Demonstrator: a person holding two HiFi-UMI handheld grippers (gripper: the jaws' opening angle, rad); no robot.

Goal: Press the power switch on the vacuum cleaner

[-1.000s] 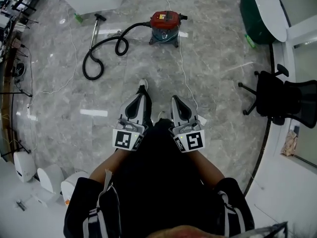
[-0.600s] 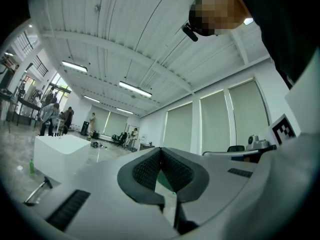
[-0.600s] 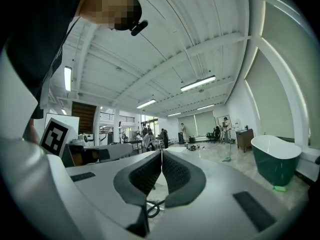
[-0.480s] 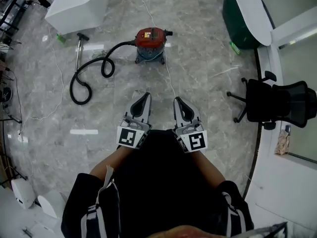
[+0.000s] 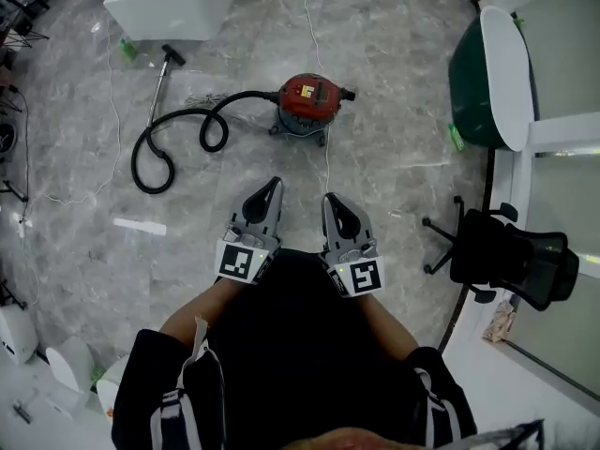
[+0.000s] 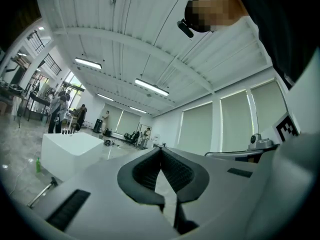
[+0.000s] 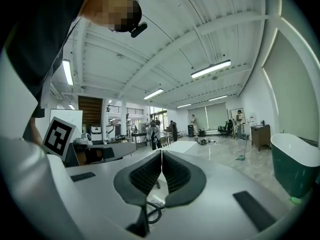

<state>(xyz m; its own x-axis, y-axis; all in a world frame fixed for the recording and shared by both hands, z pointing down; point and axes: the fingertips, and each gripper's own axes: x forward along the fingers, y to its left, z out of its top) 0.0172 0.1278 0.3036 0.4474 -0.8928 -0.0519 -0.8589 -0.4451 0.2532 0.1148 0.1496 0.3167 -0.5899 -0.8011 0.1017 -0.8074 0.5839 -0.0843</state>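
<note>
A red canister vacuum cleaner (image 5: 308,104) stands on the marble floor ahead of me in the head view, with a yellow patch on its lid. Its black hose (image 5: 174,139) loops left to a metal wand (image 5: 157,90). My left gripper (image 5: 273,185) and right gripper (image 5: 327,198) are held side by side near my body, well short of the vacuum, both shut with nothing between the jaws. In the left gripper view the jaws (image 6: 160,149) touch at their tips and point up at the hall. In the right gripper view the jaws (image 7: 161,153) are also closed.
A white cord (image 5: 324,148) runs along the floor past the vacuum. A white counter (image 5: 169,7) stands at the back left, a dark green tub (image 5: 487,82) at right, and a black office chair (image 5: 497,256) to my right. People stand far off in the hall (image 7: 153,133).
The view has shifted so the vacuum now lies lower and closer in the head view. Both grippers stay shut and side by side in front of me.
</note>
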